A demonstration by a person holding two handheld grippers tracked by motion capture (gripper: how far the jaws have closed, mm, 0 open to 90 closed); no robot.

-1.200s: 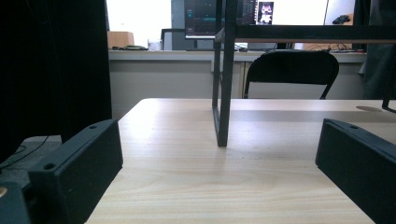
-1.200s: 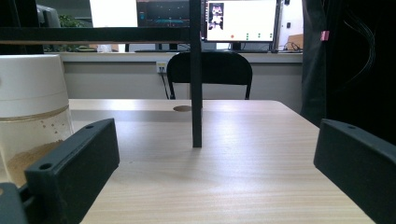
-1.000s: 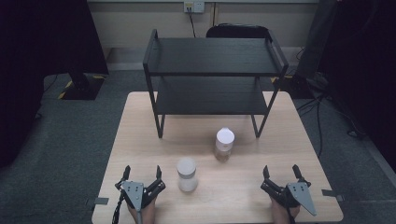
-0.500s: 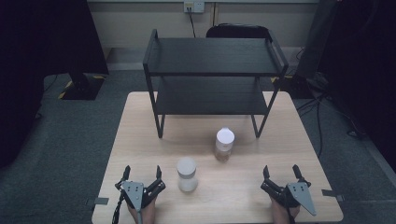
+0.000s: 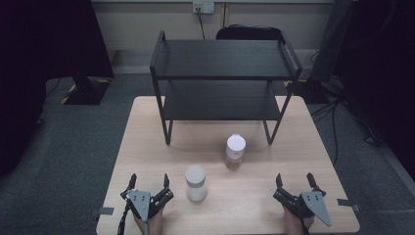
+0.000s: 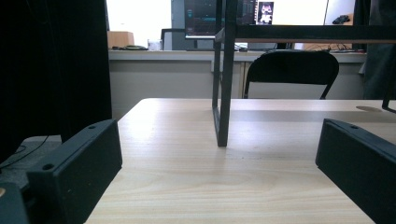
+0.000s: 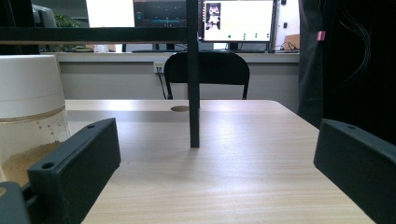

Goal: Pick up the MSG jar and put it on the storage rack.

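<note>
Two jars are standing on the desk (image 5: 147, 147), both upright and well apart from each other. The near jar (image 5: 195, 182), frosted white with a white cap, is sitting toward the front edge, left of centre, just beside the left tool (image 5: 148, 188). The far jar (image 5: 235, 152), clear-walled with a white lid and a brownish powder lying low inside, is standing nearer the middle, in front of the black rack (image 5: 222, 81); in the right gripper view it is showing at the left, past the jaw (image 7: 28, 121).

Judging by the look, both are rigid, smooth-sided and likely slippery, the powder jar light since it is mostly empty. The walls could crack if dropped. The best hold is probably across the straight body below the cap, jaws level, not on the lid.

Both tools are resting at the front edge, jaws spread wide, holding nothing. The right tool (image 5: 296, 186) is sitting near the front right corner.
</note>
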